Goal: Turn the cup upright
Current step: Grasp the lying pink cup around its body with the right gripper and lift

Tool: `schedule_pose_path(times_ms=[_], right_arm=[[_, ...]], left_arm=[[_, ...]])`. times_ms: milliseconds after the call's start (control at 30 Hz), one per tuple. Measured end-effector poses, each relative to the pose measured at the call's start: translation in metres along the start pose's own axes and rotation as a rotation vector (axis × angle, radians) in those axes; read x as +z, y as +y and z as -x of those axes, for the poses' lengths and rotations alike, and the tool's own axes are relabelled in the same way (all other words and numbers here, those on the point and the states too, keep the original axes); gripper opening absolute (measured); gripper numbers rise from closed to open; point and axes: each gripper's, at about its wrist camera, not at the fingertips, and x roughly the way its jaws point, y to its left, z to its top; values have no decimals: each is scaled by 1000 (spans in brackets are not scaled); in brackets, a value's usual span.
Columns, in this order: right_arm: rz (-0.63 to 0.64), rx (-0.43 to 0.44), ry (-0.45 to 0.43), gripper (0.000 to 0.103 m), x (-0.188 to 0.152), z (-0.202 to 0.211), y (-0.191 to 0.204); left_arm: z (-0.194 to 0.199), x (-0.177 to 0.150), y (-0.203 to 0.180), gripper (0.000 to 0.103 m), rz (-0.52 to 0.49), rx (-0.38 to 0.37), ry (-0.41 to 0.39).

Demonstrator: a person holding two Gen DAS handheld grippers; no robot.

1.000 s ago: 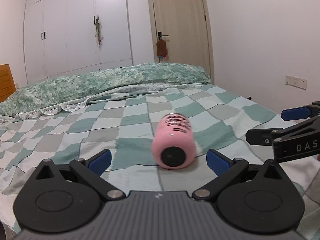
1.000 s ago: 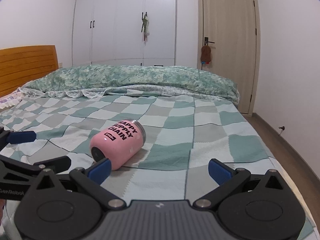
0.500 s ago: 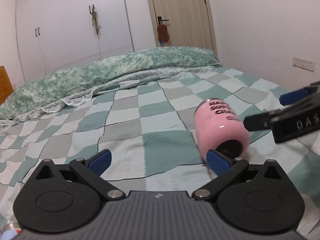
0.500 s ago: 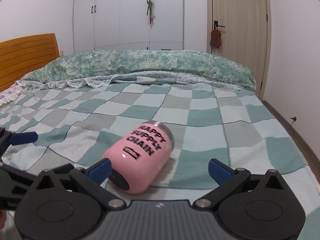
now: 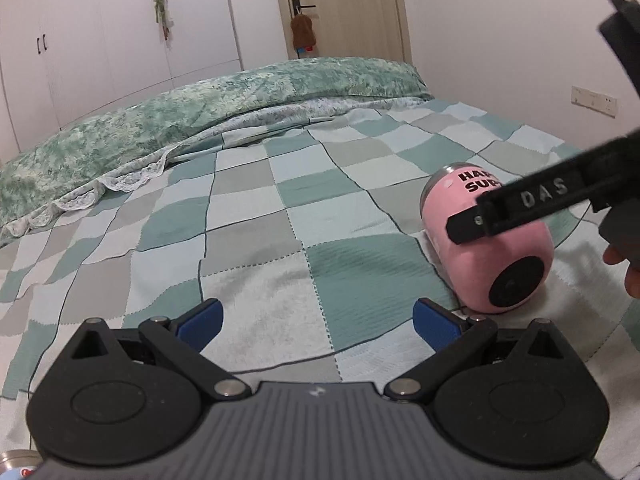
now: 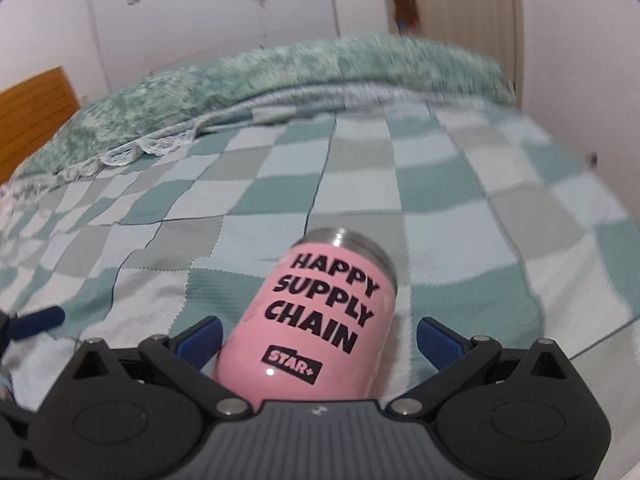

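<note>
A pink cup (image 6: 320,316) with black "HAPPY SUPPLY CHAIN" lettering lies on its side on the checked bedspread (image 6: 460,216), its steel rim pointing away. My right gripper (image 6: 318,334) is open, its blue pads on either side of the cup's lower body, the left pad close to it. In the left wrist view the cup (image 5: 476,256) lies at the right with its black base towards the camera. The right gripper's black finger (image 5: 520,208) crosses over it. My left gripper (image 5: 316,318) is open and empty, to the left of the cup.
A green patterned duvet (image 5: 200,120) is bunched along the far side of the bed. White wardrobes (image 5: 100,40) and a wooden door (image 5: 344,8) stand behind it. A wooden headboard (image 6: 32,116) is at the left. A small round metal object (image 5: 16,462) shows at the lower left corner.
My right gripper has moved forward and down over the cup, so the cup now sits between its open fingers. My left gripper has shifted left, away from the cup. The cup has not moved.
</note>
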Motion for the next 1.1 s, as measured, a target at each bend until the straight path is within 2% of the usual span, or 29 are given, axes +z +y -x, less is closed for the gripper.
schedule_pose_path(times_ms=[67, 133, 500, 900, 1100], right_arm=[[-35, 10, 33, 101, 1, -8, -1], [-85, 35, 57, 90, 2, -11, -4], [-191, 77, 38, 86, -8, 20, -13], [-160, 141, -17, 83, -33, 111, 12], [-129, 187, -29, 79, -68, 154, 35]], left_arm=[[-2, 0, 1, 103, 7, -9, 3], [-1, 1, 3, 103, 14, -18, 2], [32, 8, -4, 103, 12, -14, -33], [113, 4, -14, 103, 30, -6, -57], [161, -24, -12, 103, 64, 5, -37]])
